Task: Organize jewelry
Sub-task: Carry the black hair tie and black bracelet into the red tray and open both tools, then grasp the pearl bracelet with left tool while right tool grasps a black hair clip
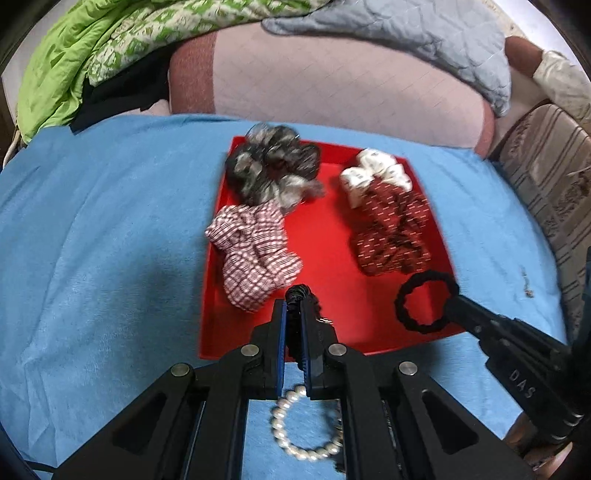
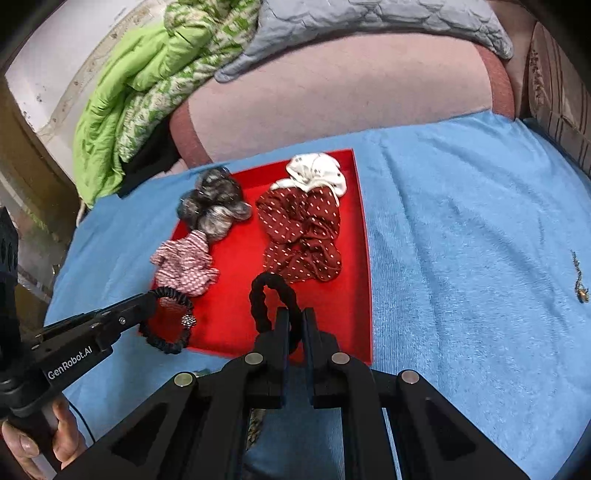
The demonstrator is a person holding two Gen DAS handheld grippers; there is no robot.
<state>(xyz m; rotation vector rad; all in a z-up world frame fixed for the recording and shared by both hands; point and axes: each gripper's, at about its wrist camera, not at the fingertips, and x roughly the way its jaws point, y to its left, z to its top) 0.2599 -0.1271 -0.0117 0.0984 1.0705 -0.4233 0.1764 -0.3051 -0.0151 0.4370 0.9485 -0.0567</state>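
A red tray (image 1: 328,236) (image 2: 240,258) lies on a blue towel. In it are a grey-black scrunchie (image 1: 269,166) (image 2: 214,203), a pink checked scrunchie (image 1: 255,254) (image 2: 184,266), a white scrunchie (image 1: 373,173) (image 2: 317,171) and a dark red dotted scrunchie (image 1: 391,232) (image 2: 303,236). My left gripper (image 1: 294,306) (image 2: 153,295) is shut on a thin black hair tie with a sparkly charm (image 2: 170,339) over the tray's near left corner. My right gripper (image 2: 295,314) (image 1: 452,301) is shut on a black braided hair tie (image 2: 266,295) (image 1: 424,306) over the tray's near edge. A pearl bracelet (image 1: 306,424) lies on the towel under my left gripper.
The blue towel (image 1: 103,229) (image 2: 472,229) covers the surface. A small chain (image 2: 579,280) (image 1: 526,284) lies on it to the right. Behind are a pink cushion (image 1: 332,81), green bedding (image 1: 74,55) and a grey quilt (image 1: 424,33). A striped cushion (image 1: 554,192) sits at right.
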